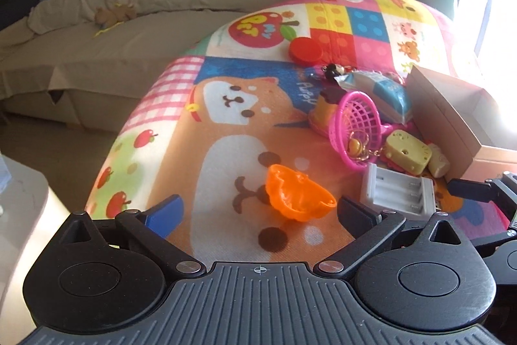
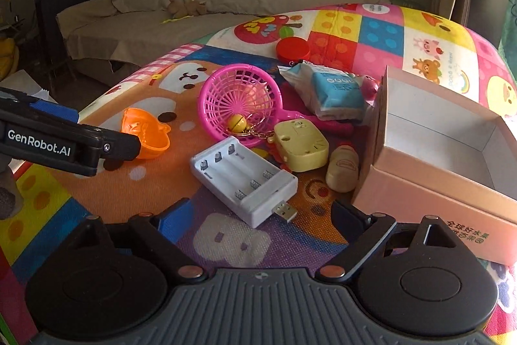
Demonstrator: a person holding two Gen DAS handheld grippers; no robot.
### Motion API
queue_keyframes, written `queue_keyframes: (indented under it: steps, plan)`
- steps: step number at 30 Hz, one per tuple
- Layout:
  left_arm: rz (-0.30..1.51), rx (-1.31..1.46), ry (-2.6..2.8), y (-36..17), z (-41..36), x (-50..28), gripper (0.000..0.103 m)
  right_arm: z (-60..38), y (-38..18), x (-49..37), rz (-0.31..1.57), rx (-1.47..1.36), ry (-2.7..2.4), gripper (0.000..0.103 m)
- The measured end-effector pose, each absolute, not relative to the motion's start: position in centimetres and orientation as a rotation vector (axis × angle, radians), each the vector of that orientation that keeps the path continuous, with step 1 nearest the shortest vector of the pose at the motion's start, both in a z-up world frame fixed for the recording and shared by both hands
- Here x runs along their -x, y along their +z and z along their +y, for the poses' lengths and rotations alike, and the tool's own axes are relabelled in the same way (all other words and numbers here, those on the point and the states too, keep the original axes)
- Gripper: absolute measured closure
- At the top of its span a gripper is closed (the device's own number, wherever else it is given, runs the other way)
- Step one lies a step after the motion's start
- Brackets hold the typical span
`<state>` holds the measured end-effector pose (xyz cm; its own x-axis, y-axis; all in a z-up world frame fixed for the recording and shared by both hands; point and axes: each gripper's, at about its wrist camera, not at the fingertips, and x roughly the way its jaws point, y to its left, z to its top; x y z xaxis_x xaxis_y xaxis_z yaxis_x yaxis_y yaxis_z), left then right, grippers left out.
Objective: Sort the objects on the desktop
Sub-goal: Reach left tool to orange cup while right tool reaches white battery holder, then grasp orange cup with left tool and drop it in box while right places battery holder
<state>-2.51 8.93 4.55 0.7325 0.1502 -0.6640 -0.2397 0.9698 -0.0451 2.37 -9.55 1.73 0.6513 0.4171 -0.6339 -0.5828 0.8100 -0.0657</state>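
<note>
- Two grippers face a cartoon-print mat [image 2: 381, 31]; both have their fingers spread apart and hold nothing.
- Left gripper [image 1: 258, 212] points at an orange cup [image 1: 299, 196], which lies on its side on the mat between the fingertips' line and beyond.
- Right gripper [image 2: 258, 215] points at a white battery charger [image 2: 244, 180]; only this view shows its USB plug, near the right fingertip.
- Right view alone shows the inside of the open cardboard box [image 2: 452, 199], with nothing visible in it, and a beige toy [image 2: 342, 172] beside it.
- Pink basket [image 2: 237, 102] holds a yellow bell [image 2: 237, 122]; a yellow cheese-like toy [image 1: 407, 152] sits just beside it.
- Red lid [image 1: 305, 50] lies well apart, farther back.
</note>
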Motion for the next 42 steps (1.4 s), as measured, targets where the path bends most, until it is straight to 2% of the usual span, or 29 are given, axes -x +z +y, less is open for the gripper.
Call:
queue_keyframes:
  steps: [4,7,13,16,18,21,22,29,37,38,42]
  plan:
    - [0.693,0.147,0.226,4.6,10.3,3.5,0.0,-8.8,1.5,-2.2,0.56,0.375,0.495,0.015]
    - [0.67,0.141,0.213,4.2,10.7,4.1,0.0,-9.7,1.3,-1.9,0.548,0.409,0.444,0.023]
    - [0.63,0.218,0.233,3.9,11.6,3.9,0.0,-10.9,2.0,-2.3,0.68,0.141,0.511,0.014]
    - [0.598,0.234,0.24,4.2,12.0,4.2,0.0,-9.4,1.6,-3.4,0.732,0.078,0.48,0.013]
    - [0.588,0.246,0.237,4.3,12.4,4.4,0.0,-8.5,1.4,-4.0,0.722,0.073,0.446,0.009]
    - [0.595,0.266,0.204,4.2,12.6,4.4,0.0,-7.2,1.2,-4.8,0.71,0.102,0.453,0.014]
    - [0.592,0.258,0.19,4.1,12.4,4.3,0.0,-7.1,1.2,-4.7,0.709,0.128,0.464,0.018]
    - [0.658,-0.003,0.08,2.9,7.7,2.4,0.0,-12.3,1.4,-1.2,0.69,0.217,0.589,0.018]
    - [0.665,-0.16,0.06,1.3,5.1,-1.4,0.0,-20.1,1.8,1.2,0.701,0.223,0.453,0.018]
    - [0.675,-0.164,0.059,1.2,5.0,-1.7,0.001,-20.7,1.8,1.2,0.703,0.215,0.433,0.018]
    - [0.698,-0.146,0.056,1.1,5.4,-1.8,0.017,-22.6,2.0,1.3,0.718,0.187,0.392,0.018]
